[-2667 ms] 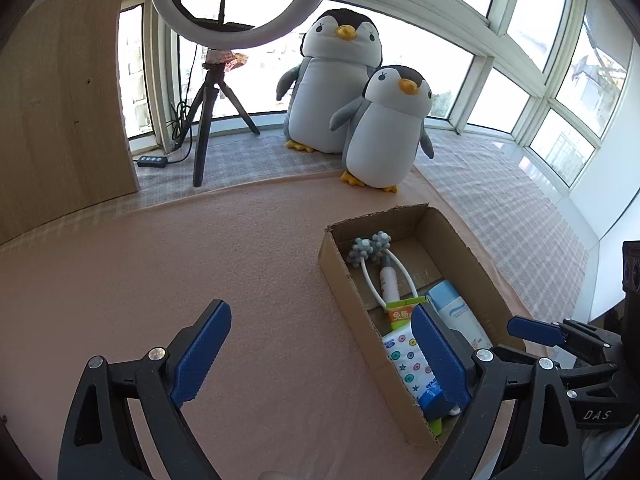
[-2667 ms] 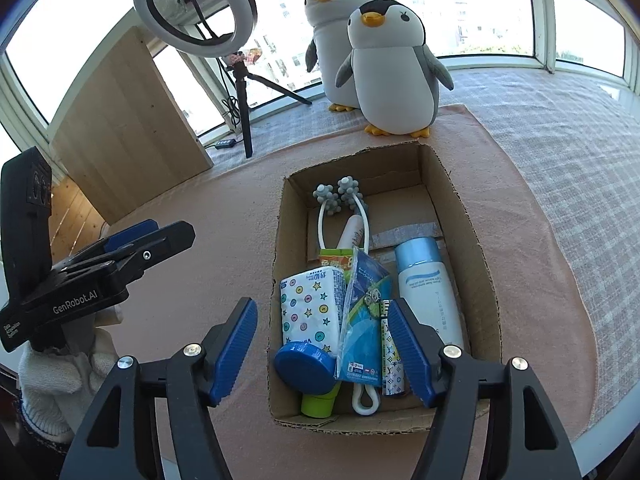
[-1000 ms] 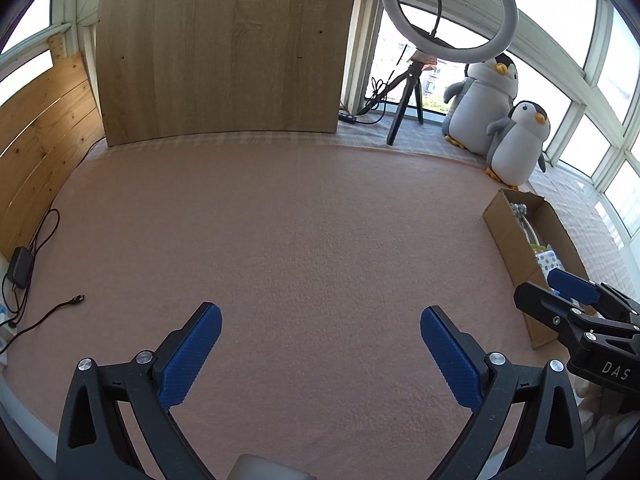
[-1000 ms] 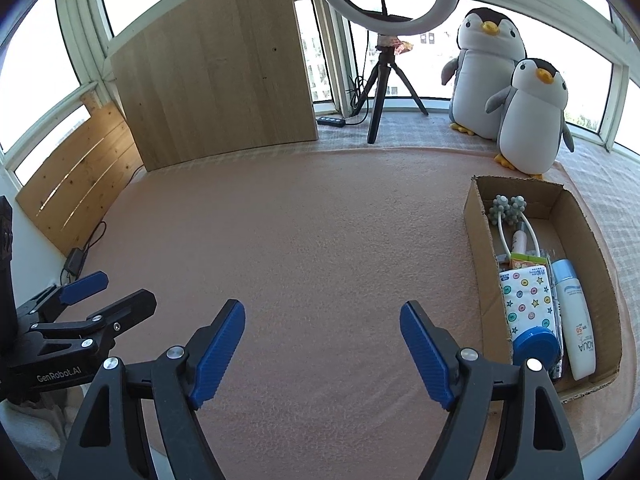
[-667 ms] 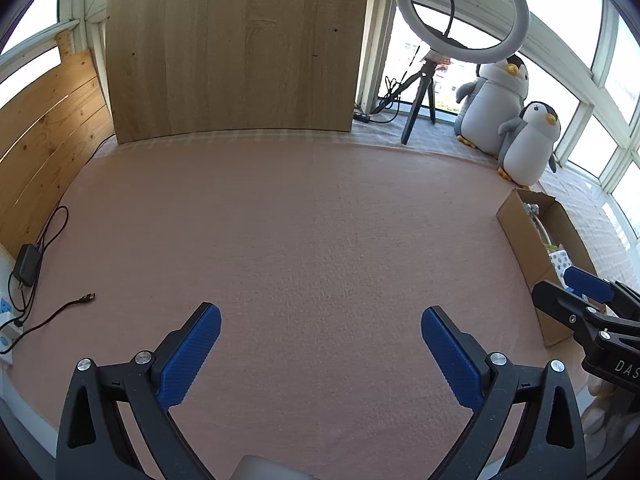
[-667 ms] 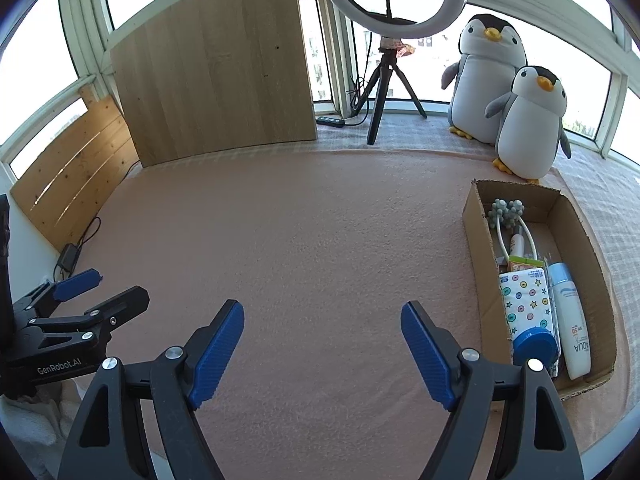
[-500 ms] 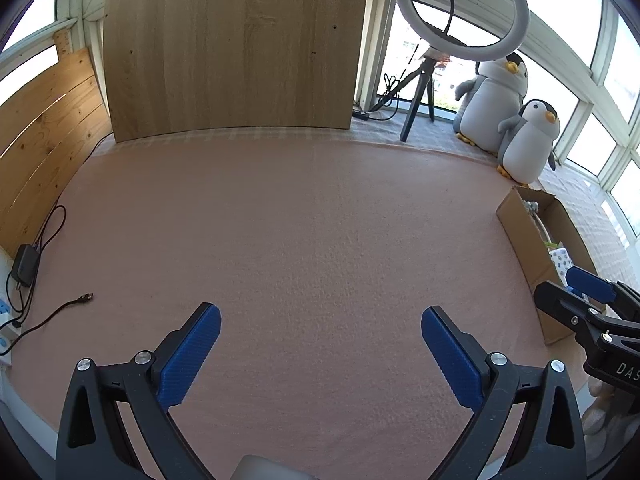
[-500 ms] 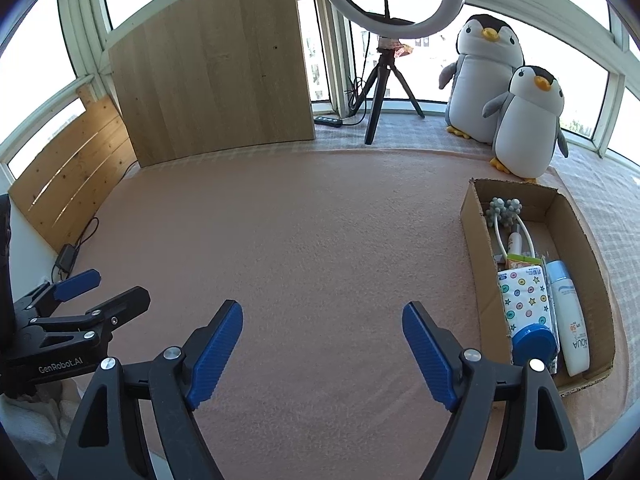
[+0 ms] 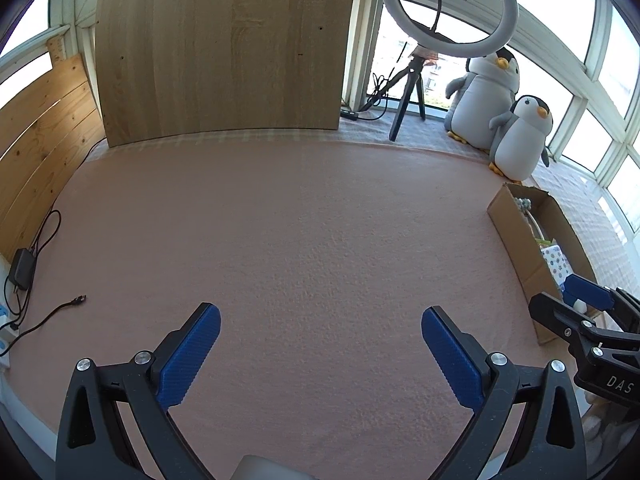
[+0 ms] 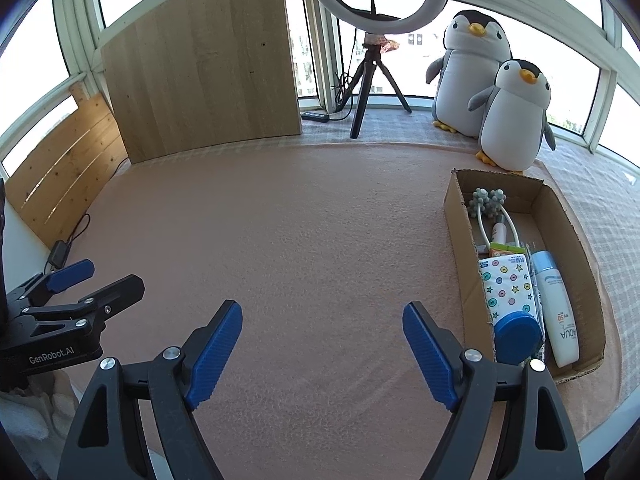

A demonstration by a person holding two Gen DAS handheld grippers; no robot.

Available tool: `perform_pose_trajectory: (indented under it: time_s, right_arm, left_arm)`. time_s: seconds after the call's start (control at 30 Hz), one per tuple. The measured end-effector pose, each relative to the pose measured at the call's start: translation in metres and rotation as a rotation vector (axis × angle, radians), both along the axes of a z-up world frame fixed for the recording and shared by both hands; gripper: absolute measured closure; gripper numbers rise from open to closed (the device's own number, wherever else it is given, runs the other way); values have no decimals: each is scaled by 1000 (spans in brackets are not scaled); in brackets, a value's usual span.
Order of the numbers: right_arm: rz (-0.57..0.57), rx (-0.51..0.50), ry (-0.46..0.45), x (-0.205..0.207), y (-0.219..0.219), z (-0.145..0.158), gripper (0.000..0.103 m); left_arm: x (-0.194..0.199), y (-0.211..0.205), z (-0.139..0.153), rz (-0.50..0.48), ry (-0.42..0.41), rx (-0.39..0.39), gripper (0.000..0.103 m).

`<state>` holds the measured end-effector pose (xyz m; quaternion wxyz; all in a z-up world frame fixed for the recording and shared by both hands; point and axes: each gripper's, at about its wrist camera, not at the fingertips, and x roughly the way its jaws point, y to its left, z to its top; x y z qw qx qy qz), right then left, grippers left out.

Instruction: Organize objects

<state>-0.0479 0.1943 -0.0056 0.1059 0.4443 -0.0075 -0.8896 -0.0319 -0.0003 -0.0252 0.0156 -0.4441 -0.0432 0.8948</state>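
Observation:
A cardboard box (image 10: 586,268) lies on the pink mat at the right, also seen from the left wrist as the cardboard box (image 9: 516,232). Inside it are a white sunscreen bottle (image 10: 558,308), a star-patterned pack (image 10: 506,288), a blue-capped container (image 10: 516,338) and a white roller massager (image 10: 490,208). My right gripper (image 10: 322,328) hangs open and empty over the mat, left of the box. My left gripper (image 9: 320,334) is open and empty too, over the mat's near middle. Each gripper shows at the edge of the other's view.
Two plush penguins (image 10: 512,116) stand behind the box. A ring light on a tripod (image 10: 370,52) stands at the back, beside a wooden board (image 10: 200,68). A charger and black cable (image 9: 24,272) lie at the left edge. The pink mat (image 9: 300,232) spreads between.
Both grippers have pulled back from the box and swung left, so the whole mat is in view. Over the last second the views barely shift.

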Motion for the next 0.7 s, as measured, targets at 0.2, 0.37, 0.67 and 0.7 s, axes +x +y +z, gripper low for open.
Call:
perform_pose_trajectory:
  time_s: [0.2, 0.37, 0.67, 0.7]
  right_arm:
    - [3, -7, -3, 2, 3, 0, 23]
    - [8, -5, 5, 4, 3, 2, 23]
    - [11, -2, 13, 5, 0, 4, 23]
    - [12, -1, 14, 5, 0, 5, 23]
  left_arm:
    - [6, 7, 3, -3, 6, -8, 1]
    - [10, 8, 4, 0, 7, -13, 1]
    - [12, 7, 6, -1, 13, -19, 1]
    - [12, 7, 7, -1, 14, -19, 1]
